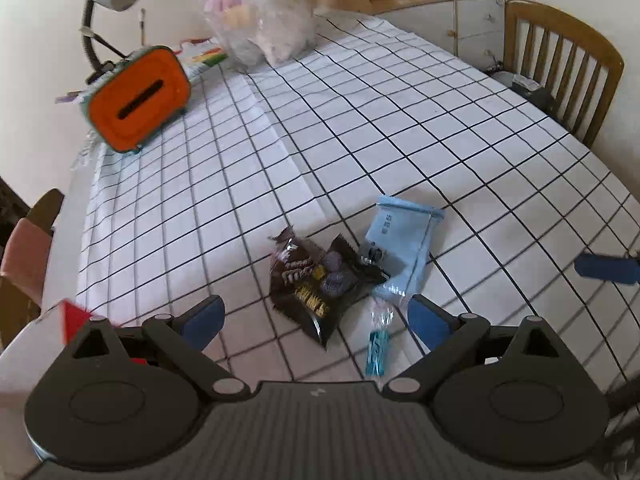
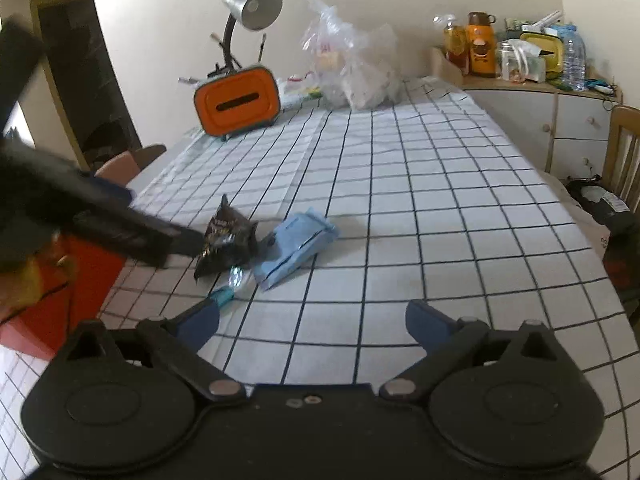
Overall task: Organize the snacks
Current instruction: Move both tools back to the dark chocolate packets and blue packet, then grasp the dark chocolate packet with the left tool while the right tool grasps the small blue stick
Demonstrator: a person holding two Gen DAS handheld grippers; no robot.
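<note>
Nothing is seen sorted yet: all three snacks lie loose in one cluster on the table, so the whole job is judged to remain.

Left gripper (image 1: 316,318): jaws spread wide, nothing held. Just ahead, between the fingertips, a dark brown crinkled foil snack bag (image 1: 320,280) is found, glossy and puffed. Close beside the right fingertip lies a small clear-and-teal twisted cellophane candy (image 1: 378,344), thin and slippery-looking. Slightly further, touching the brown bag, a pale blue flat matte packet (image 1: 404,248) with crimped ends.

Right gripper (image 2: 312,322): also wide apart, empty; the same cluster sits ahead and to its left. A red box-like container (image 2: 90,280) is seen at its far left, likely the destination.

Beyond: black-grid white tablecloth (image 1: 360,120), creased; orange rounded plastic box with slot (image 1: 138,98); clear crumpled plastic bag (image 1: 264,20).
</note>
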